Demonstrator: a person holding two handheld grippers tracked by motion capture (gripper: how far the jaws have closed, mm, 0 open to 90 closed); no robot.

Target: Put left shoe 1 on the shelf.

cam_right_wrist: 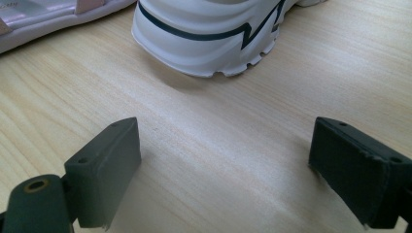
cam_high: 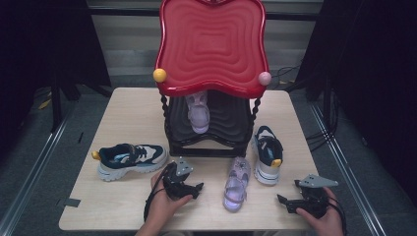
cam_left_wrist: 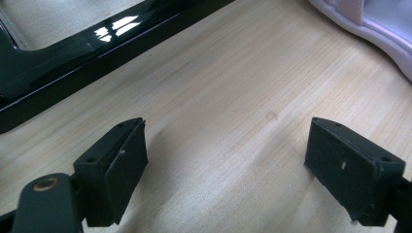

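Lilac sandal [cam_high: 236, 183] lies between both released, empty tongs; left view adds rack base [cam_left_wrist: 73, 53].

Bare surface [cam_high: 128, 196] along the near edge, open between left gripper [cam_high: 196, 188] and right gripper [cam_high: 282, 201] except for the lilac sandal [cam_high: 236, 184] lying between them. Black-and-red shoe rack [cam_high: 209, 142] blocks the middle back; its base sits just ahead of the left gripper. Navy sneaker [cam_high: 130, 160] closes the left side, white-and-navy sneaker [cam_high: 268, 155] stands right of the rack, near the sandal. Second lilac sandal [cam_high: 198, 110] takes part of the rack's lower shelf. Back corners free.
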